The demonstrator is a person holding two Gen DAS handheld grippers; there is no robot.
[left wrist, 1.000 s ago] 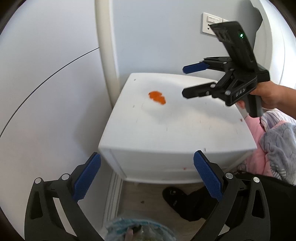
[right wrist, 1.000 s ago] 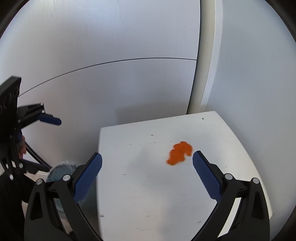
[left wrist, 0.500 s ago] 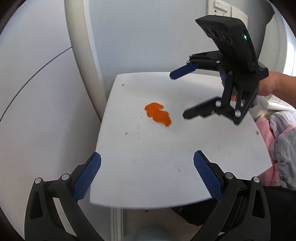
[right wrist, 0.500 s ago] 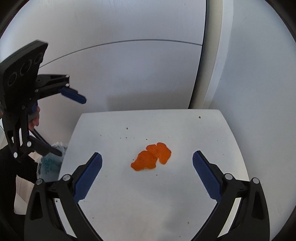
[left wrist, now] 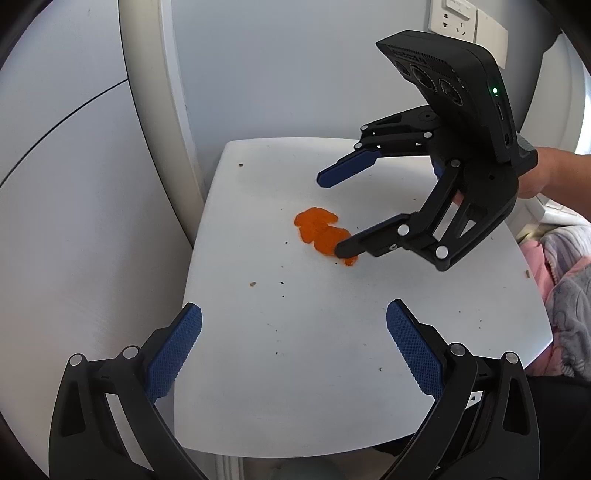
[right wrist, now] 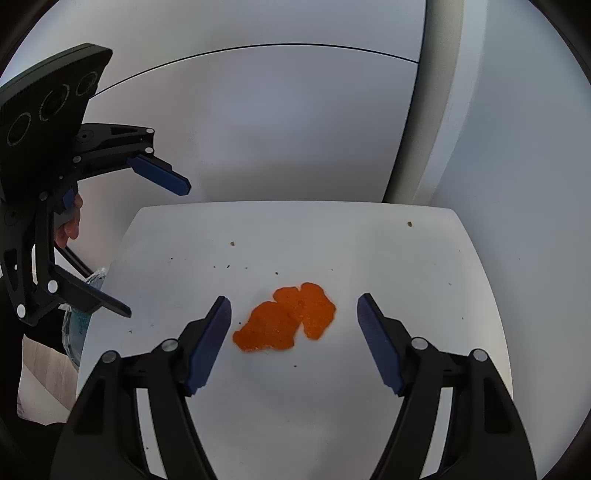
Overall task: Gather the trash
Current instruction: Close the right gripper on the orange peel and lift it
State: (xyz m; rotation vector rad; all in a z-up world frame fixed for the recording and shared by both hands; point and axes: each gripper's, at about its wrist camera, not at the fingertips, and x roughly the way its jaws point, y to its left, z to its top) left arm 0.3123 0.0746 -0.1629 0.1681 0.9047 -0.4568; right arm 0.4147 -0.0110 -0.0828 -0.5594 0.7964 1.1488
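Observation:
Flat pieces of orange peel lie near the middle of the white bedside table. My right gripper is low over the table, one blue pad on each side of the peel. Its jaws are closing, with gaps still showing between pads and peel. In the left wrist view the peel sits between the right gripper's two fingers, the lower finger covering part of it. My left gripper hangs open and empty over the table's near edge.
Small dark crumbs dot the tabletop. A white wall and a pale post stand close behind the table, with a wall socket above. Pink and grey bedding lies at the right. A clear bag with bluish contents sits low beside the table.
Both grippers came in closer over the tabletop. The right gripper dropped down around the orange peel and its jaws narrowed. The left gripper stayed wide open.

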